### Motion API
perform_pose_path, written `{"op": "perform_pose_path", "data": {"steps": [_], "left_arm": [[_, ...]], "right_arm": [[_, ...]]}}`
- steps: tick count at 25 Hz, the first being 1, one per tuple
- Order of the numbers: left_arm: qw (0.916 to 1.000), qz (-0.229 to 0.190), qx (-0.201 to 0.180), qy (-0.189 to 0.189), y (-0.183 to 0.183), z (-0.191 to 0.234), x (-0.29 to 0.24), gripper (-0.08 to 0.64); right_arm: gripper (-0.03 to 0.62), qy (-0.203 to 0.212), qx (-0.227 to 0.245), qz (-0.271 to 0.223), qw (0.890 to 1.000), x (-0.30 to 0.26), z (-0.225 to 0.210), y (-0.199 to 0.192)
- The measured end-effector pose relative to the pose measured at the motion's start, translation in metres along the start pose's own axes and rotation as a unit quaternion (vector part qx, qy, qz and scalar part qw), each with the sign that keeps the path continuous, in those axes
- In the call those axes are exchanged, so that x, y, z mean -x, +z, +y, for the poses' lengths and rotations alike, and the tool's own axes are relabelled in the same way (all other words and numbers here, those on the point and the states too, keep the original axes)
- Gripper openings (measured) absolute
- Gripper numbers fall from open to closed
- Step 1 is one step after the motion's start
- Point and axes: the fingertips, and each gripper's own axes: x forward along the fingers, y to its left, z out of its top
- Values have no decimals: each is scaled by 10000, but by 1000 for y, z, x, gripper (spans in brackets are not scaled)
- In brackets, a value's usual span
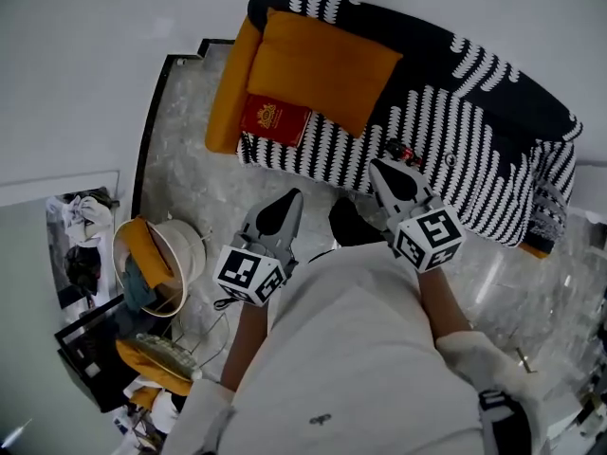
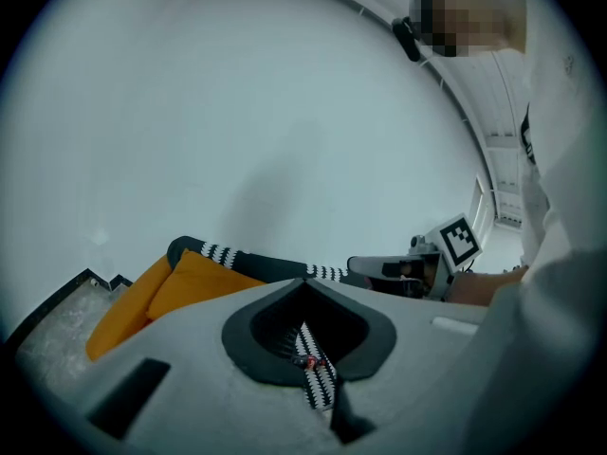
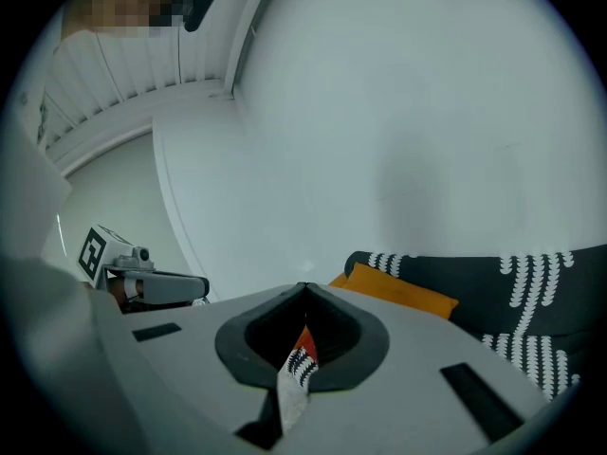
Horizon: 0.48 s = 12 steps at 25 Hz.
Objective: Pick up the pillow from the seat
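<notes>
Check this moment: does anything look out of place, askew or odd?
Nothing damaged or spilled. A flat red packet lies on the striped sofa's seat beside the orange pillow. On the floor at the head view's left, a white basket stands among loose clutter.

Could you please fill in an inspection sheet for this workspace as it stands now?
Surface: black sofa with white stripes, on a pale marble floor.
Job's things: orange square fabric pillow leans on the backrest, untouched.
Clutter: flat red book-like item on the seat; long orange bolster at the sofa's end; round white bin with cloths on the floor.
Grippers: left gripper and right gripper are shut and empty, in front of the sofa.
Cables: a thin dark lead seems to lie beside the bin.
Surroundings: plain white wall.
</notes>
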Motion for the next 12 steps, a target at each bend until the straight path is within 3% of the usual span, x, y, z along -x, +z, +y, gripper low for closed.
{"op": "perform_pose_path", "data": {"steps": [5, 12], "left_arm": [[9999, 128, -2, -42, 10, 28, -23, 11], [9992, 300, -166, -209, 25, 37, -47, 11]], "right_arm": [[6, -65, -37, -65, 10000, -26, -11, 14], [6, -223, -122, -143, 9996, -33, -28, 22]]}}
